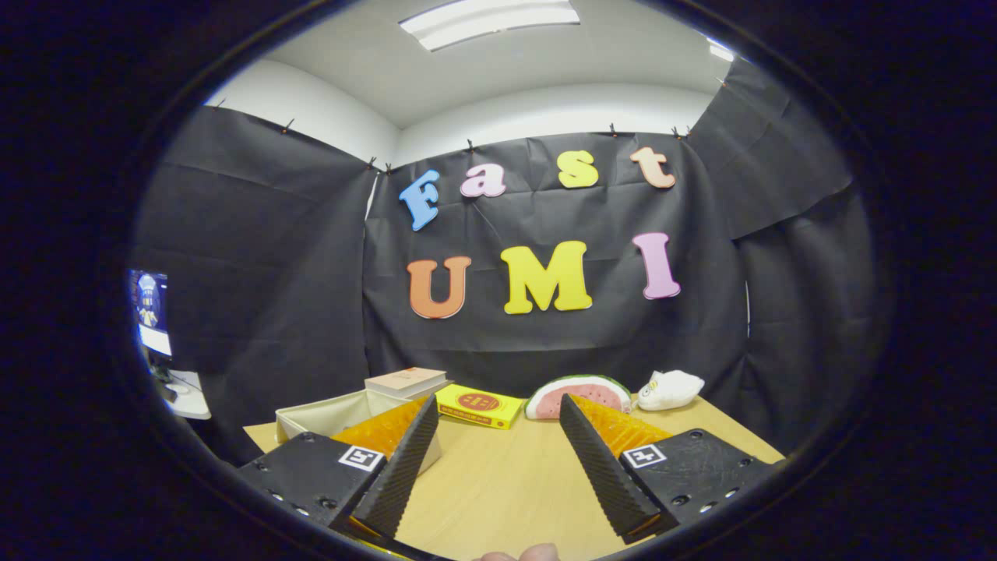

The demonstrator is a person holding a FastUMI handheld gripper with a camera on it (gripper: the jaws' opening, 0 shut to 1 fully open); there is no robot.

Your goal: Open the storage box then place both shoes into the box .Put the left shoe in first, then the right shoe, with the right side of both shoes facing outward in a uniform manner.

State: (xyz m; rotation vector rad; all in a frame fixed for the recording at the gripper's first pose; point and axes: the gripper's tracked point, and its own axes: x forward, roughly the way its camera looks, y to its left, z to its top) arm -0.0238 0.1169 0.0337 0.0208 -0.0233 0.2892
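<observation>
Black-draped booth (257, 257), ceiling light (489, 20)

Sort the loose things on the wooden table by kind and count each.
Books: 2, a beige book and a flat yellow book
Soft toys: 2, a watermelon-slice cushion and a white plush toy
Fabric boxes: 1, a beige open box
Total: 5
The claw is open, holding nothing.

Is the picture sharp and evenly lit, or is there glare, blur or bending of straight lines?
Gripper view: sharp, no motion blur; the ceiling lamp is overexposed; fisheye bends the wall top and the table edges; light on the table is even, shadows soft; the open gripper holds nothing; the watermelon toy beyond its fingers is clear.
</observation>
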